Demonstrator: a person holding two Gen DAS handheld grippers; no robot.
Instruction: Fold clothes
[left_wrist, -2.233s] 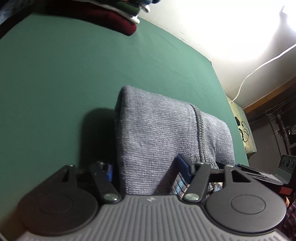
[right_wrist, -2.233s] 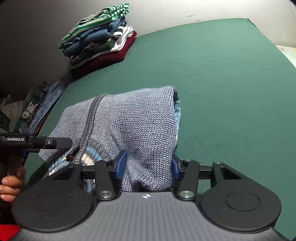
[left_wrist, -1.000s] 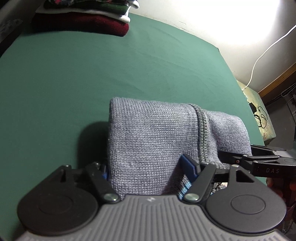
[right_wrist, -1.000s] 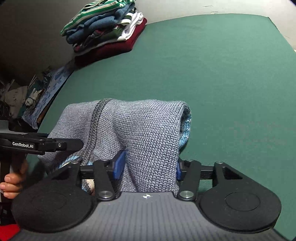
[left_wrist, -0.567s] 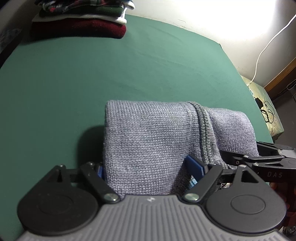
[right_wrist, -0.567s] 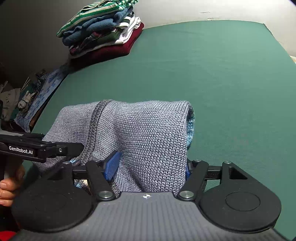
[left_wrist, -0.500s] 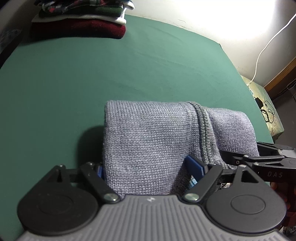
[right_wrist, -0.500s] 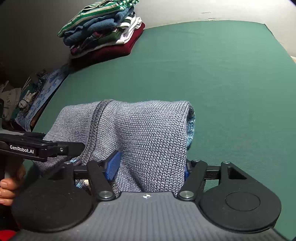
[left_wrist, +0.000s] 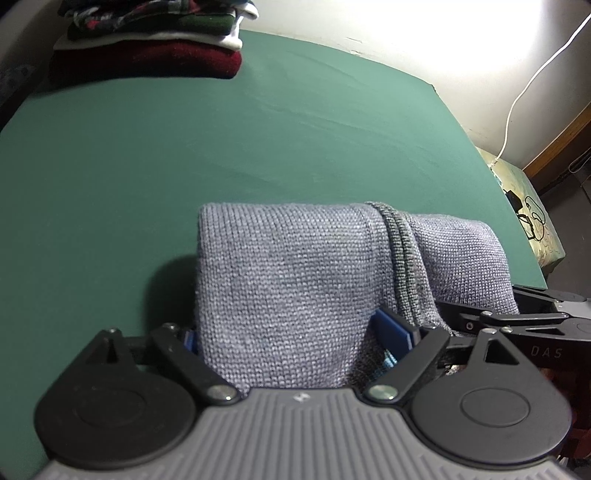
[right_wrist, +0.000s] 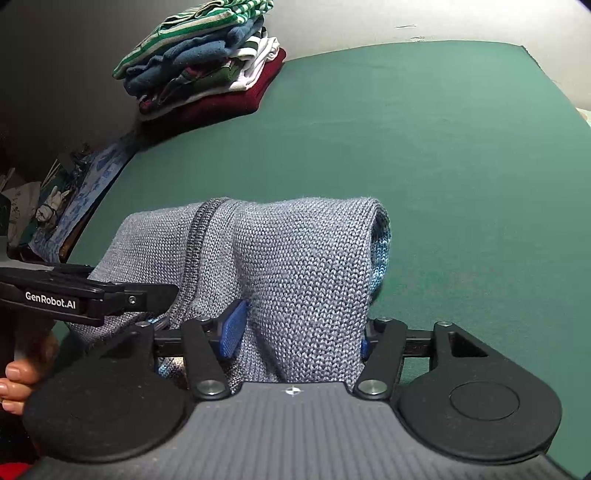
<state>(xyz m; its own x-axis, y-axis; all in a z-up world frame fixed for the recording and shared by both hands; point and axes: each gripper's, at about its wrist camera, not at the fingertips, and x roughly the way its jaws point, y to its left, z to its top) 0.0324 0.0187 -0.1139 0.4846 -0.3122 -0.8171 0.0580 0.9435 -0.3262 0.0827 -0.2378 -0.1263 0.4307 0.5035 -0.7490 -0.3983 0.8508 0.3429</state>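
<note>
The grey knitted sweater (left_wrist: 288, 280) lies folded on the green table surface (left_wrist: 184, 147), occupying the lower centre of both wrist views. Its far fold edge runs level across the middle of the frame; in the left wrist view the left side edge drops straight down toward the camera. A darker ribbed band (left_wrist: 402, 258) crosses the fold right of centre in that view and left of centre (right_wrist: 195, 243) in the right wrist view. A lighter blue inner layer (right_wrist: 382, 254) shows at the right end of the fold.

The left gripper (left_wrist: 299, 336) has the sweater between its jaws, which are opening; the right blue pad (left_wrist: 391, 332) stands off the fabric, with a gap visible. The left pad is mostly hidden behind the knit. The right gripper (right_wrist: 299, 332) is spread, with a thick portion of the sweater between its pads (right_wrist: 232, 328); whether the pads press the fabric cannot be determined.

Beyond the fold edge the green surface is open up to its far border at the wall. A stack of folded clothes (right_wrist: 207, 62) sits in the upper left corner of both views, well apart from the sweater. A white cable (left_wrist: 524, 92) hangs at the upper right of the left wrist view. A hand (right_wrist: 18, 384) grips the other tool at the lower left edge of the right wrist view.
</note>
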